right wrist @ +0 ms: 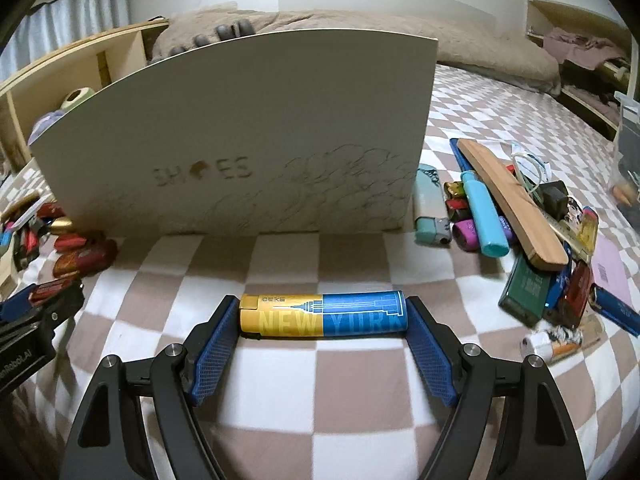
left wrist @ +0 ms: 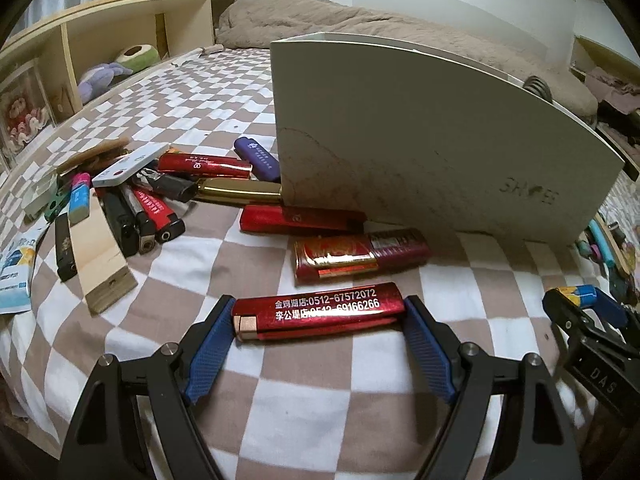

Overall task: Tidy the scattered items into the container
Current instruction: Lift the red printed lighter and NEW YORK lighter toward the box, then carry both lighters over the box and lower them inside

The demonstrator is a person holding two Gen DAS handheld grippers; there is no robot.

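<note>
My left gripper [left wrist: 320,318] is shut on a red lighter [left wrist: 316,310] with white print, its pads pressing on the lighter's two ends just above the checked bedcover. My right gripper [right wrist: 323,320] is shut the same way on a blue and yellow "NEW YORK" lighter [right wrist: 324,314]. A tall white cardboard box [left wrist: 420,132] marked "SHOES" stands upright right behind both; its inside is hidden. In the left wrist view the right gripper [left wrist: 576,300] shows at the right edge. In the right wrist view the left gripper [right wrist: 44,296] shows at the left edge.
Two red lighters [left wrist: 300,218] [left wrist: 360,254] lie by the box's foot. A heap of lighters and wooden sticks [left wrist: 132,200] lies at the left, another heap [right wrist: 520,224] to the right of the box [right wrist: 240,128]. A wooden shelf [left wrist: 100,52] runs along the left. A brown blanket [left wrist: 320,12] lies behind.
</note>
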